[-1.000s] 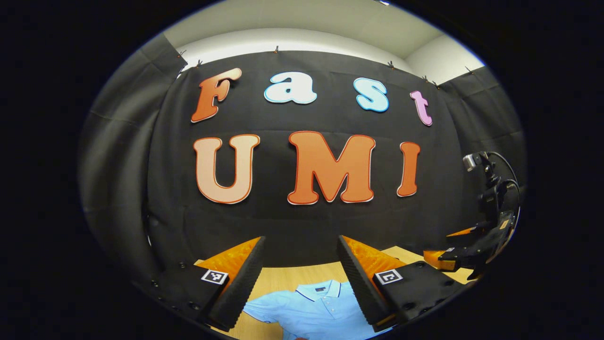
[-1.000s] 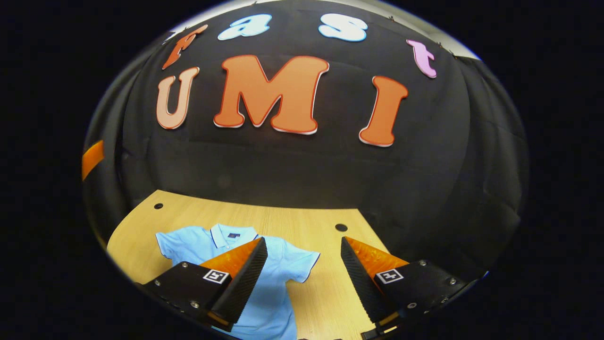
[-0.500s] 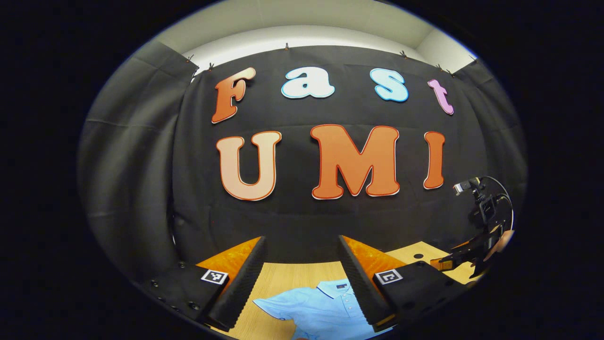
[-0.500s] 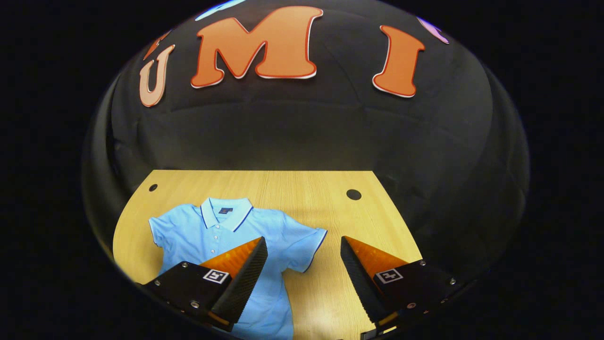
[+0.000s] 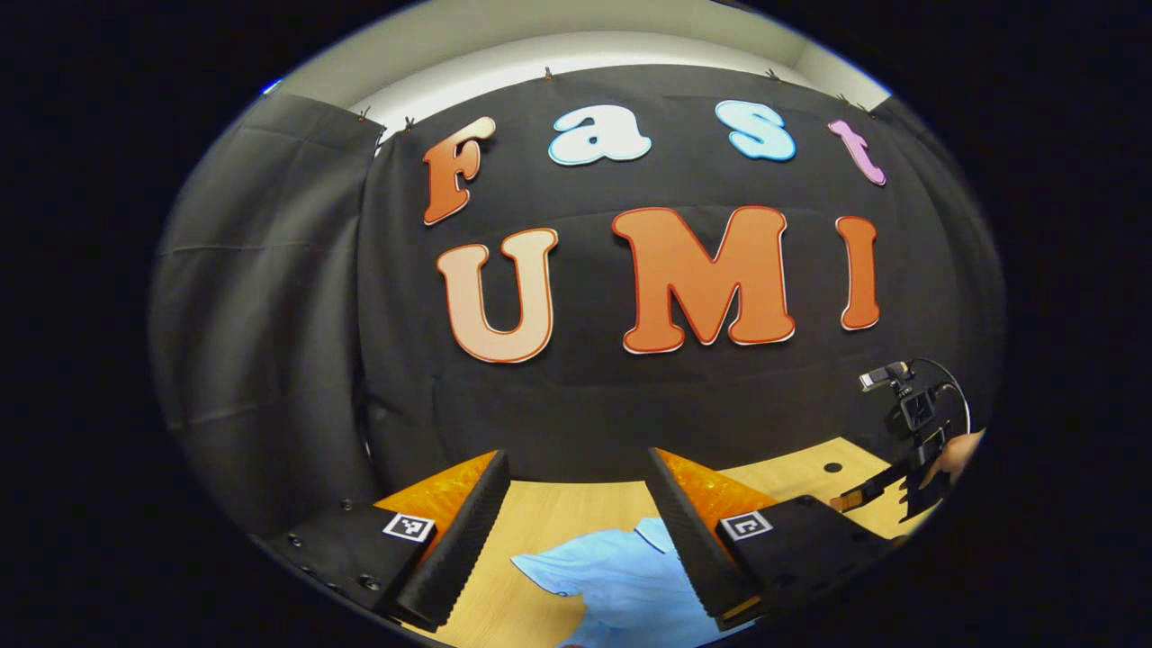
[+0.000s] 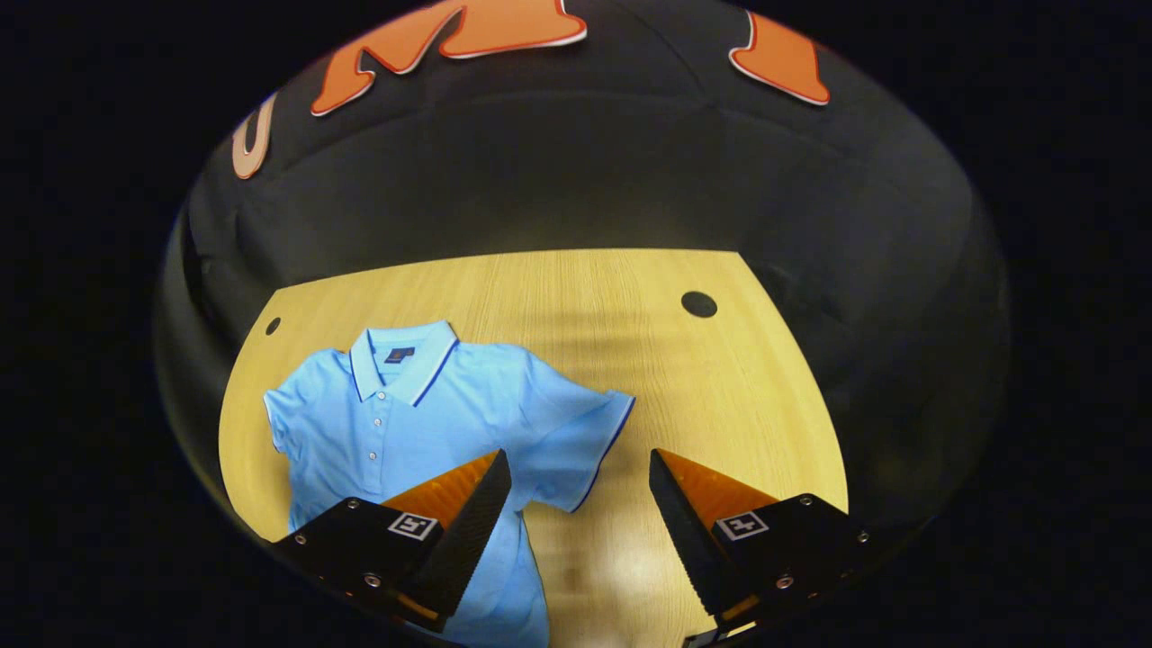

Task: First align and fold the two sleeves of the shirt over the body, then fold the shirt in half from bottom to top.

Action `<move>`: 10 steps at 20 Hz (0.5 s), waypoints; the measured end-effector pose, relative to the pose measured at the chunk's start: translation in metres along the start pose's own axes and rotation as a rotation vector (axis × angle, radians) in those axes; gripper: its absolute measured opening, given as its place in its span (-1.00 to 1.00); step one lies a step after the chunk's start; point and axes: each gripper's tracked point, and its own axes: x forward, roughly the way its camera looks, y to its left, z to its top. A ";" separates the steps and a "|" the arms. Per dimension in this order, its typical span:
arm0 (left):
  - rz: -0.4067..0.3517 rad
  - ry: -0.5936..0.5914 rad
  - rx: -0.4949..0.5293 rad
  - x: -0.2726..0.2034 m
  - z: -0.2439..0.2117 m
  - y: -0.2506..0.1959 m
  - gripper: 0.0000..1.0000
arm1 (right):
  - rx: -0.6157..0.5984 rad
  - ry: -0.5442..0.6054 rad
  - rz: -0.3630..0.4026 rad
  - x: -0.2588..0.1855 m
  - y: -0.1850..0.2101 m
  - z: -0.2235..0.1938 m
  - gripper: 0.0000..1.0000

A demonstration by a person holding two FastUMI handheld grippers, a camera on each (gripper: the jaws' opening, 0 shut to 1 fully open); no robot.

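Right tool (image 6: 580, 468) lower, nearer shirt (image 6: 423, 423).

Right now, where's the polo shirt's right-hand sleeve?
In the right gripper view, the sleeve of the light blue polo shirt lies flat on the wooden table, just ahead of the open right gripper.

Polo shirt (image 6: 423, 423) — its hem runs off the bottom edge, lower body behind a finger. Far gripper (image 5: 886, 490) too small — jaws unreadable.

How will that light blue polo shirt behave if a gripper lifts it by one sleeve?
The shirt lies flat and thin with soft wrinkles, so it will probably drape limply. It looks light. On the smooth wooden table the body may slide and drag along rather than stay put.
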 end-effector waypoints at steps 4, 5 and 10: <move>0.000 -0.083 0.020 -0.005 0.028 -0.011 1.00 | 0.011 0.061 -0.002 0.034 -0.006 -0.009 0.94; 0.003 -0.094 0.026 -0.005 0.033 -0.015 1.00 | 0.008 0.078 -0.009 0.041 -0.009 -0.012 0.88; 0.001 -0.079 0.041 -0.006 0.036 -0.030 0.99 | 0.039 0.185 -0.013 0.073 -0.016 -0.029 0.78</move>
